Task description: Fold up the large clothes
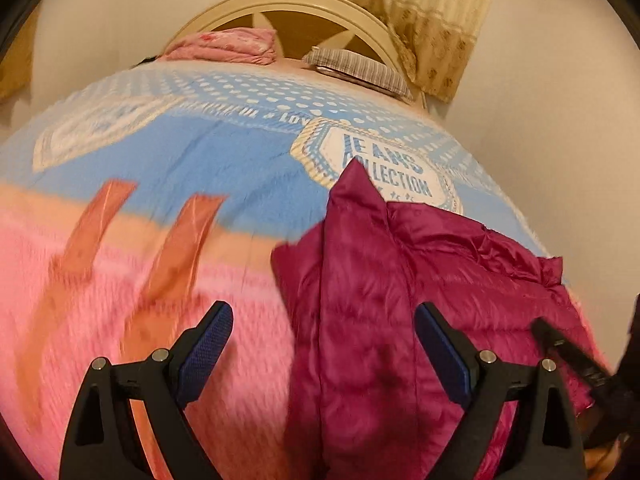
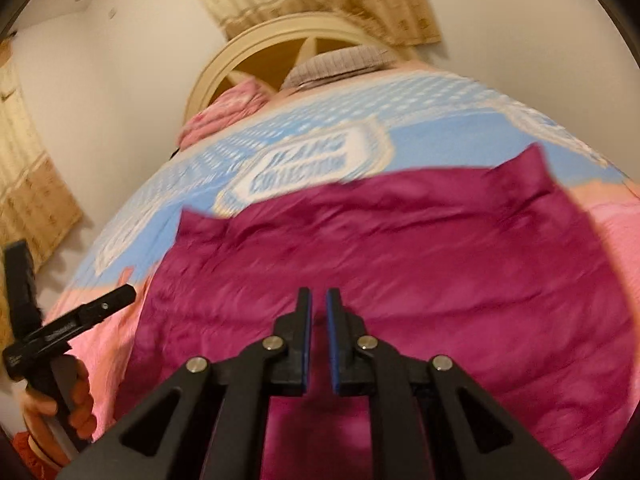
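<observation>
A shiny magenta quilted down jacket (image 2: 400, 264) is being shown spread on a bed, lying across a fluffy pink blanket with orange stripes (image 1: 100, 280) and a blue-and-white printed bedspread (image 1: 200, 148), with two pointed corners of the garment reaching toward the cream arched headboard (image 1: 288, 4). A pink folded quilt (image 1: 224, 46) and a grey striped pillow (image 1: 356, 66) are being left well apart at the head of the bed.

The left gripper (image 1: 324, 332) is being held with its blue-padded jaws spread wide and nothing between them, poised above the jacket's left border, where a raised lengthwise ridge of fabric is running straight ahead between the fingers. The right gripper (image 2: 319, 316) is being held with its jaws drawn nearly together, a thin slit being left between the pads; no cloth appears to be pinched there, though blur is making this uncertain. It is hanging over the middle of the near part of the jacket.

From the right wrist view the jacket's long axis is being seen running left to right, so its left edge lies beside the left gripper and its right edge lies far off to the right. The left edge is judged the nearer grasp, and the left gripper the better placed, being already wide. A fold across the long axis would probably be called for next; the slippery puffed shell may slide out of a shallow pinch.
</observation>
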